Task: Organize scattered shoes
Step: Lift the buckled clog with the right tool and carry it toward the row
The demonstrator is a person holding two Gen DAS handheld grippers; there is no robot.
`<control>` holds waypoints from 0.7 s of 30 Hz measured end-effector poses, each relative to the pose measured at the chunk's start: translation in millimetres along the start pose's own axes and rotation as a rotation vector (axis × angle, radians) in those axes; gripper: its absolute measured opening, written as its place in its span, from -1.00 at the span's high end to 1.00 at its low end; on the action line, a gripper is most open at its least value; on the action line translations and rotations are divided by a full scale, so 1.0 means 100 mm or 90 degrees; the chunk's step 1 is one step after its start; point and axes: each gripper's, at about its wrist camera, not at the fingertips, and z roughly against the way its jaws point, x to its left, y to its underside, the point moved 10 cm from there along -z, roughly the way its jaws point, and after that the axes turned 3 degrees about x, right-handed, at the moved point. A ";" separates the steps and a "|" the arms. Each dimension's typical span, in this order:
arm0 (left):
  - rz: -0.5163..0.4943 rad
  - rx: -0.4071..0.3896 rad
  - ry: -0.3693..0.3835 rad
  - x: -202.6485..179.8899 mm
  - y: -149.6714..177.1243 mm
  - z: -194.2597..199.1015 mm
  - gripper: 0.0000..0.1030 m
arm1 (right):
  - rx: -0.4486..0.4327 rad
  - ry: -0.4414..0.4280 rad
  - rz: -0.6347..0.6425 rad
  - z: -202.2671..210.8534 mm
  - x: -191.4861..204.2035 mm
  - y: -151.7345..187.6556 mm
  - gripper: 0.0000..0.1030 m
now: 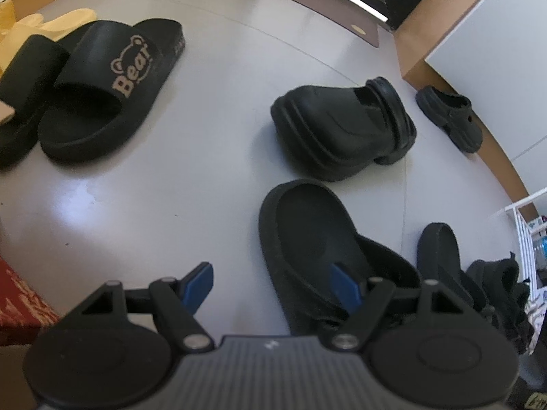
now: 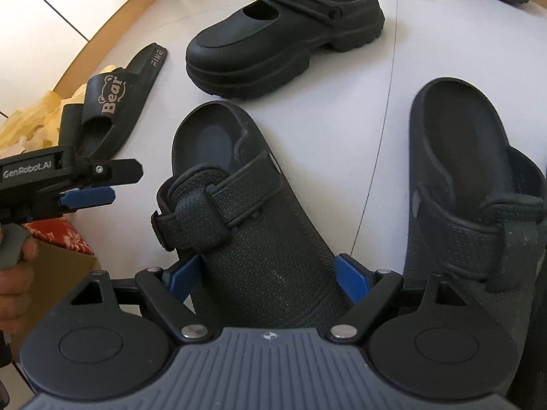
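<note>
Right wrist view: my right gripper (image 2: 268,278) straddles the toe of the textured strap clog (image 2: 239,205) beside its mate (image 2: 478,188), jaws wide, grip unclear; left gripper (image 1: 270,287) hovers spread, empty; I'd judge closing comes next.

Black shoes on a pale grey floor (image 1: 212,109)

The slipper (image 1: 109,85) is black with tan "Bear" lettering; the clog (image 2: 266,232) is black, dotted in texture; claw fingers (image 2: 352,278) are blue.
</note>
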 end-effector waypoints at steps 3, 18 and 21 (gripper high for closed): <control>-0.009 0.000 0.004 -0.06 0.00 -0.01 -0.51 | -0.015 0.001 -0.021 0.05 -0.03 -0.03 -0.56; -0.031 0.011 0.023 -0.25 -0.03 -0.15 -0.51 | -0.019 0.023 -0.067 0.07 -0.10 -0.04 -0.55; -0.033 0.013 0.025 -0.28 -0.03 -0.20 -0.51 | -0.017 0.024 -0.049 0.05 -0.08 -0.06 -0.59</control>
